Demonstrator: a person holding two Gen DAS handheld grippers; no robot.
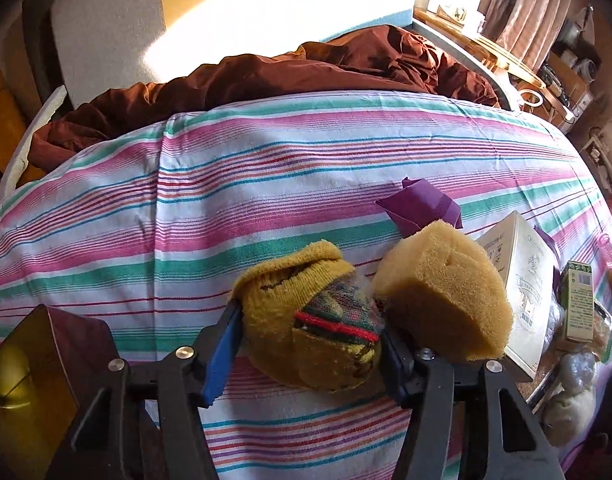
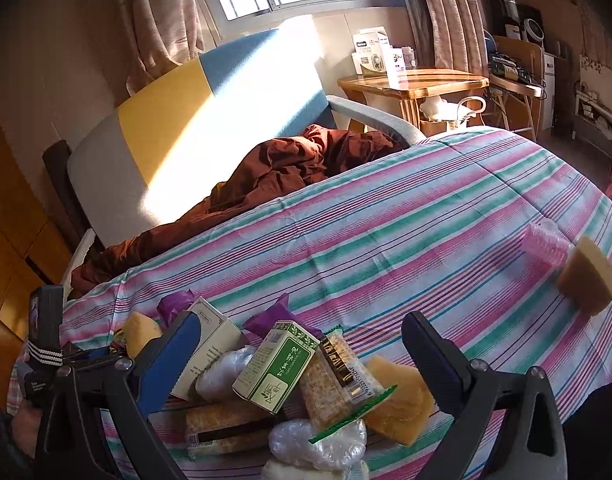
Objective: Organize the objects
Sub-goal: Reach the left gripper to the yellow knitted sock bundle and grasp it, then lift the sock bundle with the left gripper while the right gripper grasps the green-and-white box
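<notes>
A rolled mustard-yellow sock [image 1: 306, 320] with a red and green band lies on the striped sheet [image 1: 225, 200], and my left gripper [image 1: 308, 332] is shut on it, a blue pad against each side. A tan sponge [image 1: 446, 292] leans against the sock's right side. My right gripper [image 2: 301, 328] stands open over a pile: a green box [image 2: 277, 364], wrapped snack bars [image 2: 334, 380], a tan sponge [image 2: 402, 400], bubble-wrapped bundles [image 2: 318, 440] and a white box [image 2: 209, 348]. Nothing sits between its fingers.
A purple pouch [image 1: 418, 204] and a white carton [image 1: 522, 280] lie behind the sponge. A gold-brown box [image 1: 33, 360] stands at lower left. Another sponge [image 2: 586, 280] and a pink wrapped item [image 2: 546, 246] lie far right. A brown duvet [image 2: 285, 168] covers the bed's head.
</notes>
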